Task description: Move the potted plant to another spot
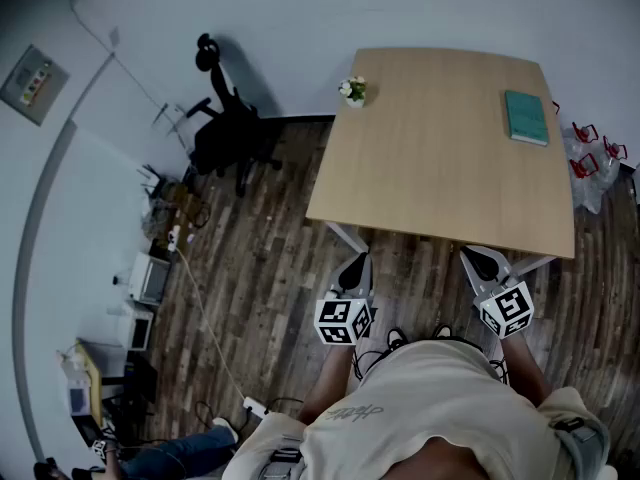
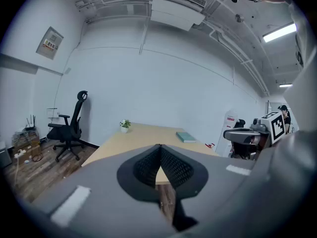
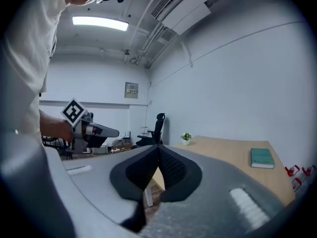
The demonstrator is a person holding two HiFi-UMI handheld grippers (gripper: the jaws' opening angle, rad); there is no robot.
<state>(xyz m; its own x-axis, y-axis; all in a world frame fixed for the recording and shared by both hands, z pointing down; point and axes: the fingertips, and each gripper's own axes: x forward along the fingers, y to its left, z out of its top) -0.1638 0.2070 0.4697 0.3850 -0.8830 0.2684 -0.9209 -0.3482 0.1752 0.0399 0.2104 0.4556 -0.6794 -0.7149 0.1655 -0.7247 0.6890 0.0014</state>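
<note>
A small potted plant point(image 1: 352, 91) in a white pot stands at the far left corner of the wooden table point(image 1: 440, 158); it also shows as the potted plant point(image 2: 125, 126) and the potted plant point(image 3: 186, 138) in the gripper views. My left gripper point(image 1: 352, 265) hangs in front of the table's near edge, its jaws shut with nothing between them. My right gripper point(image 1: 482, 259) is at the near edge too, jaws pressed together and empty. Both are far from the plant.
A teal book point(image 1: 526, 117) lies at the table's far right. A black office chair point(image 1: 228, 133) stands left of the table by the wall. Cables, boxes and small appliances point(image 1: 150, 278) line the left wall. Red-handled items point(image 1: 590, 153) lie on the floor right of the table.
</note>
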